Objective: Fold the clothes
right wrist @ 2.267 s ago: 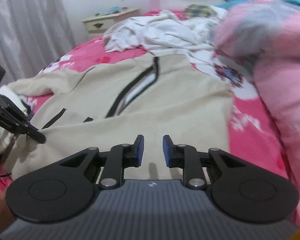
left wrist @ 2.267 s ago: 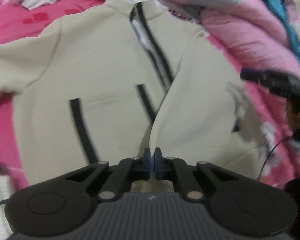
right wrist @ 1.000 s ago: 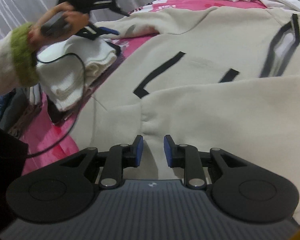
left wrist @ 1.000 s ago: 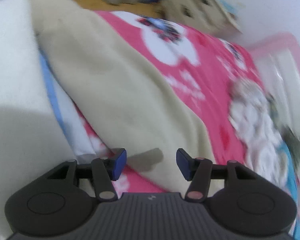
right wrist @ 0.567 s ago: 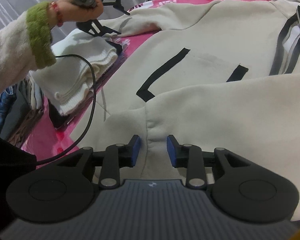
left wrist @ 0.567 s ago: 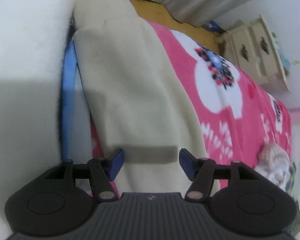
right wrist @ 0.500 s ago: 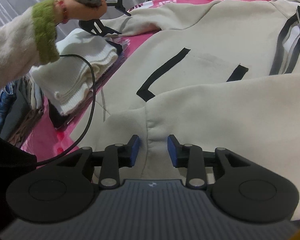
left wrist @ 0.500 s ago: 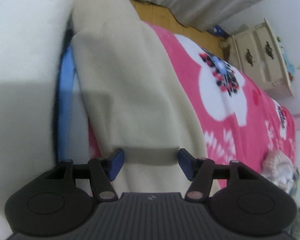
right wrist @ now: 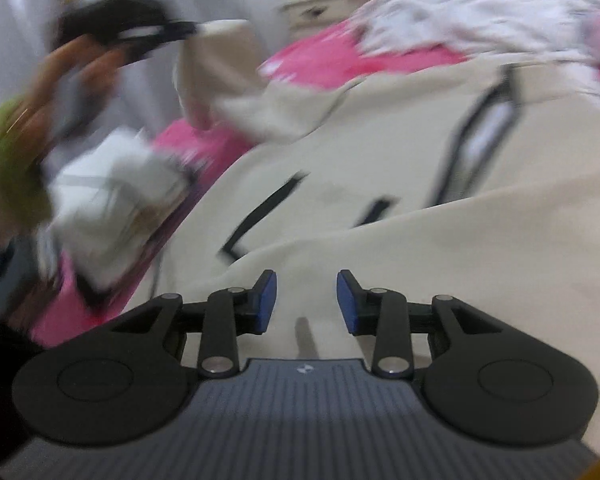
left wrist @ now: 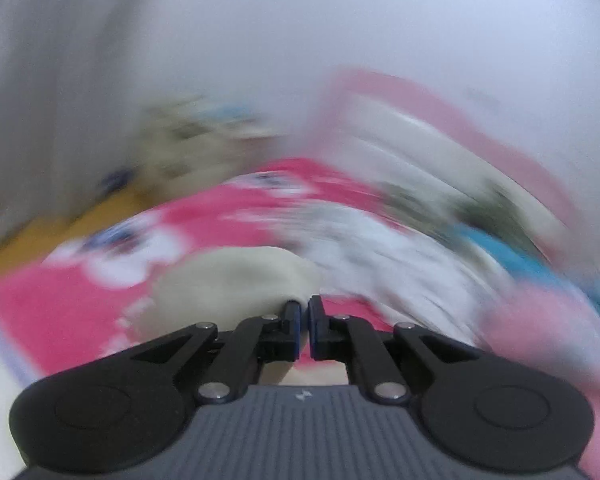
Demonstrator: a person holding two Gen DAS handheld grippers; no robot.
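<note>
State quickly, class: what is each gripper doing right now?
Left gripper: shut on the cream hoodie's sleeve, lifting it.
Right gripper: open, empty, over the hoodie.

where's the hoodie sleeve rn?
Right wrist view, upper left: the sleeve hangs raised off the pink bed, its cuff pinched in the left gripper, above the white folded stack.

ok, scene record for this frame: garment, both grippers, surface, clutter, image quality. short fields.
garment: cream zip hoodie spread on the bed, one side folded over the front
sleeve: sleeve lifted off the bed
left gripper: left gripper shut on the sleeve end
right gripper: right gripper open over the folded cream panel, nothing between the pads
surface: pink floral bedsheet
clutter: white folded stack at the bed edge; loose white clothes beyond the hoodie
image quality: both views motion-blurred
</note>
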